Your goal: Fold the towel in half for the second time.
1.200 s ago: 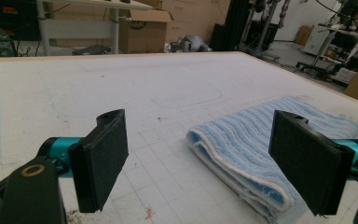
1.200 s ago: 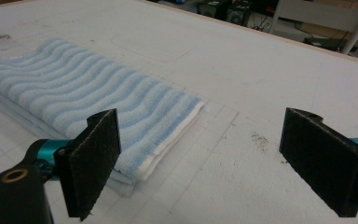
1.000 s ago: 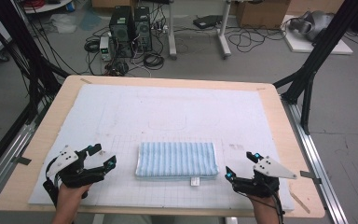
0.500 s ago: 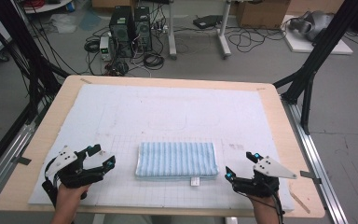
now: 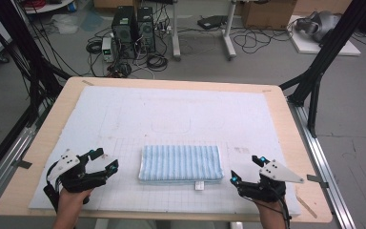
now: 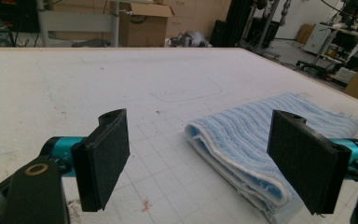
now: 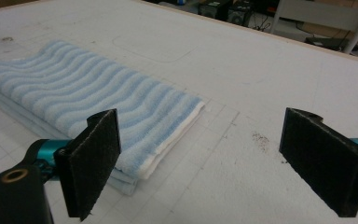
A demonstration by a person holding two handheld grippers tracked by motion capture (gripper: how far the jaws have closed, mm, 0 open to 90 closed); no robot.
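A folded towel (image 5: 180, 163) with light blue and white stripes lies flat on the white gridded mat (image 5: 171, 119), near the table's front middle. My left gripper (image 5: 104, 159) rests open on the mat a short way left of the towel, nothing between its jaws. My right gripper (image 5: 245, 169) stands open just right of the towel's right end, also empty. In the left gripper view the towel (image 6: 265, 140) lies ahead and right of the gripper (image 6: 205, 163). In the right gripper view the towel (image 7: 79, 93) lies ahead and left of the gripper (image 7: 200, 163).
The mat covers a wooden table (image 5: 286, 114) with a metal rail (image 5: 326, 157) along its right side. Beyond the far edge stand computer towers (image 5: 134, 26), cables and cardboard boxes (image 5: 262, 12) on the floor. Black frame legs (image 5: 324, 57) rise at both back corners.
My left gripper has shifted slightly on the mat, toward the front. The right gripper and the towel have stayed put.
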